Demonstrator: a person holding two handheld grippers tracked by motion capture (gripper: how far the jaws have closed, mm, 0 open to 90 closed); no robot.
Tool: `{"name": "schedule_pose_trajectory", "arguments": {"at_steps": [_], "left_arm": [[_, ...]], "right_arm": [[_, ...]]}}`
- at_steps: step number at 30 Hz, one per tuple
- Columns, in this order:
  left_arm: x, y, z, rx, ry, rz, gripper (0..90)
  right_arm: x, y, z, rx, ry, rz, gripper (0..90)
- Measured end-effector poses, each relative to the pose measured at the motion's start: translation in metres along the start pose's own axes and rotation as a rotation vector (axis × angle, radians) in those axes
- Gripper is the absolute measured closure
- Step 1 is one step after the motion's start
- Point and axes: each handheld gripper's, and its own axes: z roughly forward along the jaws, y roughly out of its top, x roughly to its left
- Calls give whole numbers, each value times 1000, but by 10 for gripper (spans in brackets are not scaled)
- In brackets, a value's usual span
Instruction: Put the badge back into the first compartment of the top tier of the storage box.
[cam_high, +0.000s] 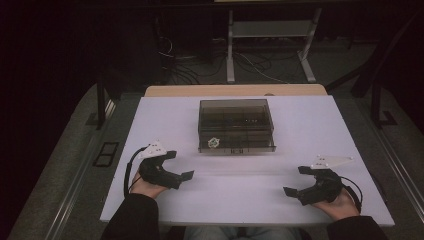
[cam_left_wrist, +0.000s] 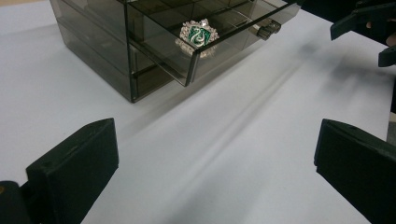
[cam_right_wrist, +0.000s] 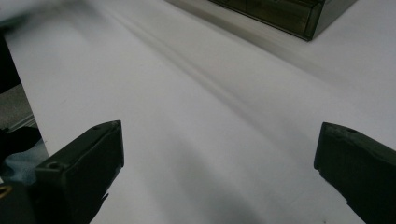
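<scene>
Near edge of white table (cam_high: 250, 200): left gripper (cam_high: 181, 165) and right gripper (cam_high: 295, 181), one per hand, both resting low with jaws spread wide, nothing between them. Farther back, mid-table: smoked clear drawer box (cam_high: 236, 125), bottom drawer slightly out, green-and-silver crest badge (cam_left_wrist: 198, 35) inside its front left compartment.

Left gripper (cam_high: 181, 165) held low at near left, jaws spread wide, nothing between them. Right gripper (cam_high: 297, 181) held low at near right, jaws likewise wide apart and empty (both angled inward toward each other). Left hand (cam_high: 144, 187) and right hand (cam_high: 342, 204) grip from behind, dark sleeves at forearms.
</scene>
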Motion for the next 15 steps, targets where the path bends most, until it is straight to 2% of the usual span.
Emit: {"name": "schedule_pose_trajectory", "arguments": {"at_steps": [8,15], "left_arm": [[-3,-9,2,-10,-6,-16,0],[-8,-15,8,-2,-15,-9,0]], "right_arm": [[0,0,0,-4,2,2,13],[0,0,0,-5,-1,3,13]]}}
